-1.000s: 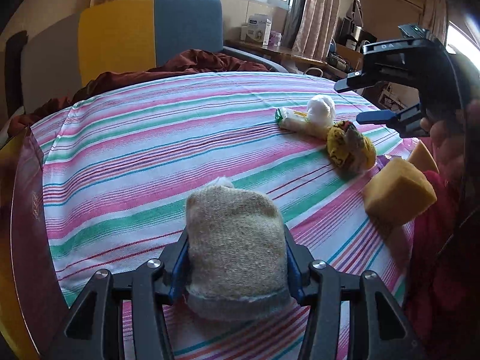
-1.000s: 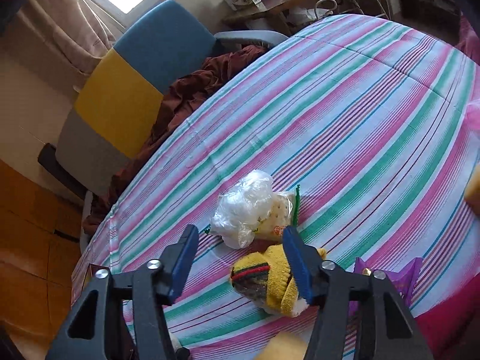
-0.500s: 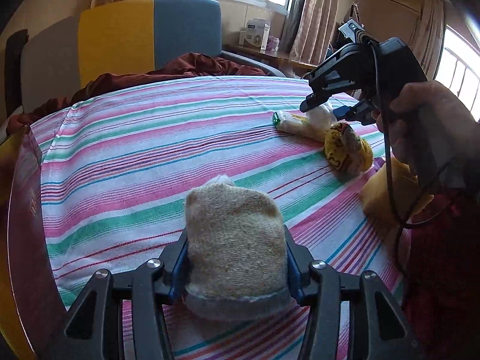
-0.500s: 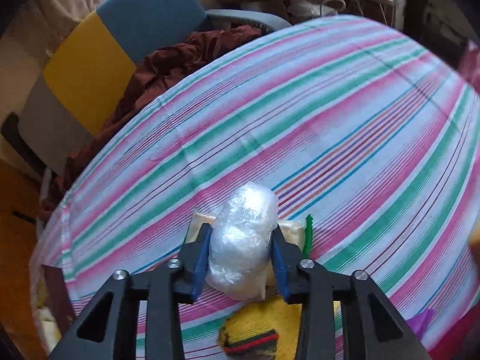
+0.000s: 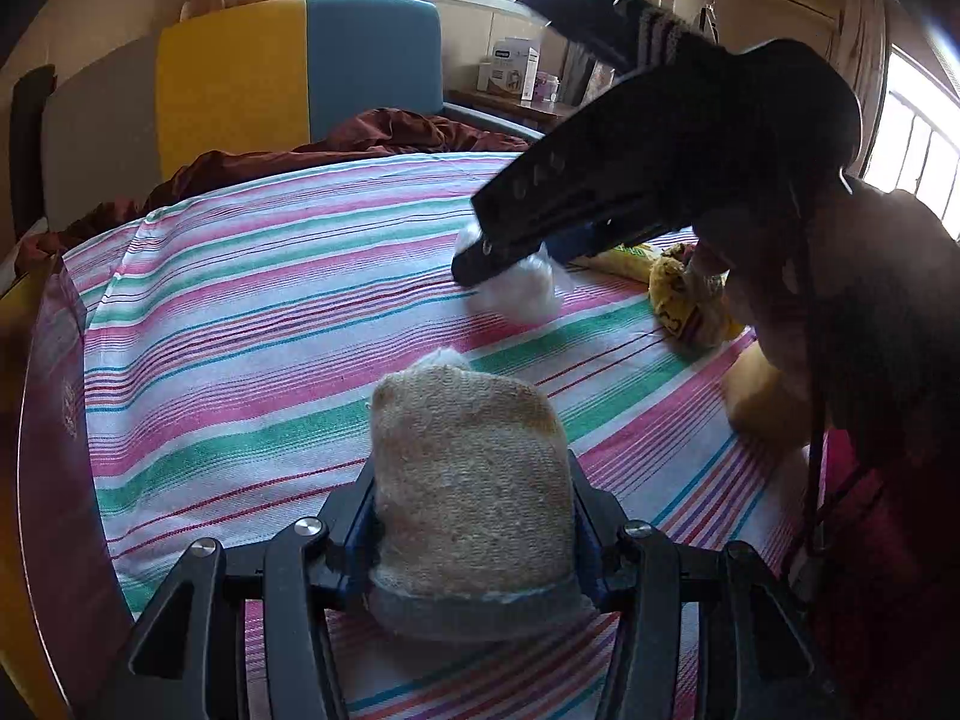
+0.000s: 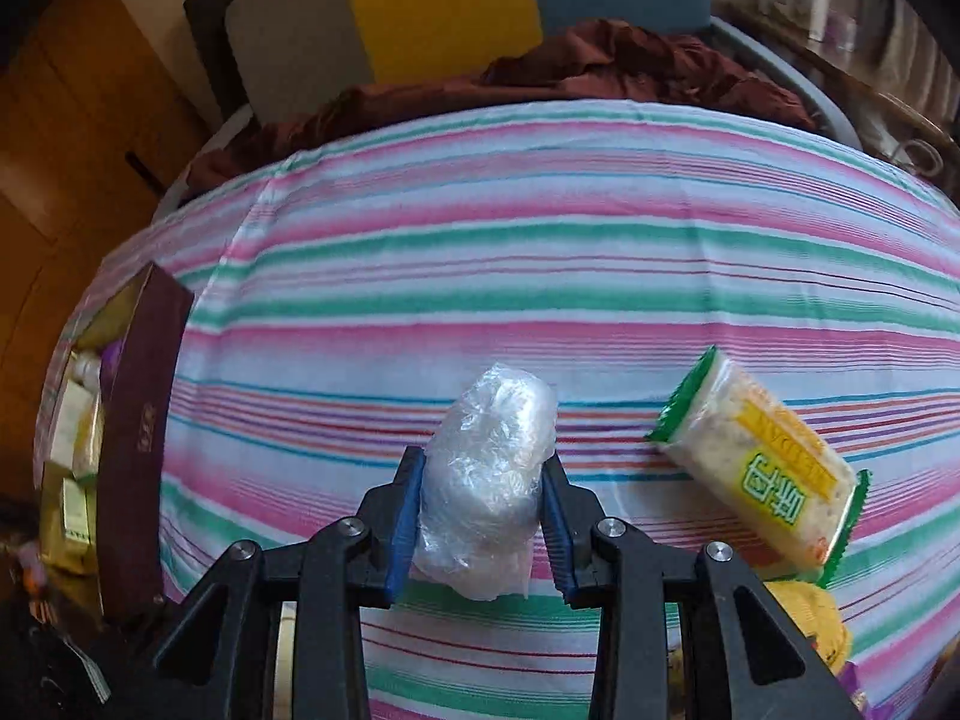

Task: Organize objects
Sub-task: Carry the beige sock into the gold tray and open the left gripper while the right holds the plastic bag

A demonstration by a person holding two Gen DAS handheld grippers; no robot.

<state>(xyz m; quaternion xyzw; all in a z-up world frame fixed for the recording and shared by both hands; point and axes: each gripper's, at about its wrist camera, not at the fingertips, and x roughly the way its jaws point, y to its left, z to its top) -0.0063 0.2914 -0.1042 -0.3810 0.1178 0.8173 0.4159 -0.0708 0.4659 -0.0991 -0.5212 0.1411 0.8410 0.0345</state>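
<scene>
My left gripper [image 5: 471, 498] is shut on a beige knitted sock bundle [image 5: 468, 474], held low over the striped tablecloth [image 5: 240, 324]. My right gripper [image 6: 483, 474] is shut on a crumpled clear plastic bag bundle [image 6: 489, 480], lifted above the cloth; it also shows in the left wrist view [image 5: 519, 291] under the black right gripper body [image 5: 660, 168]. A green-edged cracker packet [image 6: 762, 468] lies on the cloth to the right. A yellow patterned sock ball [image 5: 690, 306] lies beyond it.
A dark maroon box [image 6: 138, 438] with several packets inside stands at the table's left edge, also seen in the left wrist view [image 5: 54, 420]. A yellow, blue and grey chair [image 5: 288, 66] with dark red cloth [image 6: 600, 72] stands behind the table. A yellow sponge [image 5: 762, 390] lies at the right.
My right gripper closed on the plastic bag bundle, lifted it off the cracker packet and carried it left toward the middle of the table. The left gripper has held still with the sock.
</scene>
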